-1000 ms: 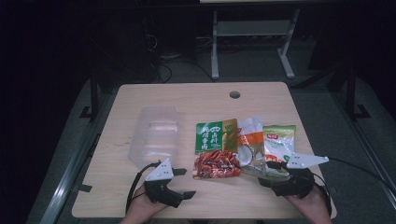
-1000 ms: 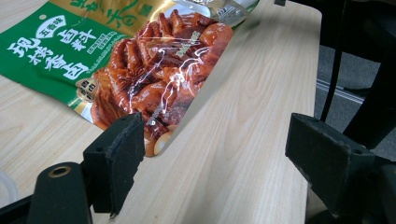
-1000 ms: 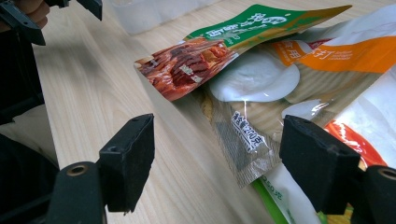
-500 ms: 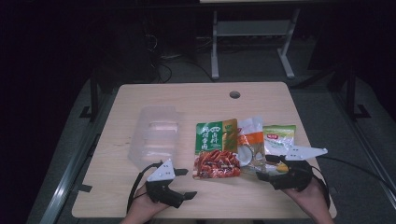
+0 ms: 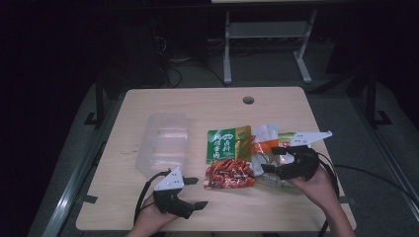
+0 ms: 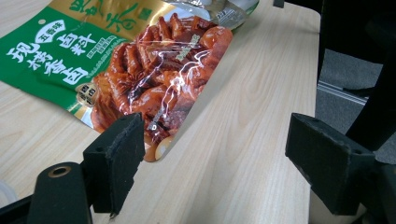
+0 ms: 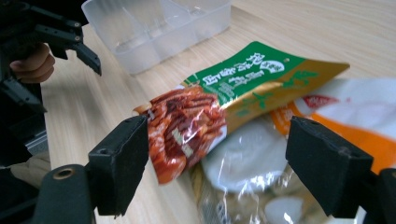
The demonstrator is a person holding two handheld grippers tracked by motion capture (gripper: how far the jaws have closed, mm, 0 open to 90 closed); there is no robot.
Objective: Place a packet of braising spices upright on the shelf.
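Observation:
A green and red snack packet (image 5: 227, 158) lies flat mid-table, red end toward me. Beside it to the right lies an orange and white packet (image 5: 263, 143), overlapping a third, greenish packet (image 5: 285, 140). My right gripper (image 5: 270, 159) hovers open just over these packets, jaws pointing left. In the right gripper view its jaws (image 7: 215, 168) straddle the red end of the snack packet (image 7: 205, 116) and a clear-windowed packet (image 7: 247, 158). My left gripper (image 5: 197, 192) rests open near the table's front edge. The snack packet (image 6: 154, 79) is just ahead of its left jaw, and nothing is between the jaws (image 6: 210, 158).
A clear plastic container (image 5: 165, 143) with compartments stands empty left of the packets. A round cable hole (image 5: 248, 100) sits near the table's far edge. Bare wood stretches behind the packets and at the front centre. A dark floor and a desk frame lie beyond.
My right gripper has moved left and forward from the table's front right and now sits over the packets. The left gripper has hardly shifted.

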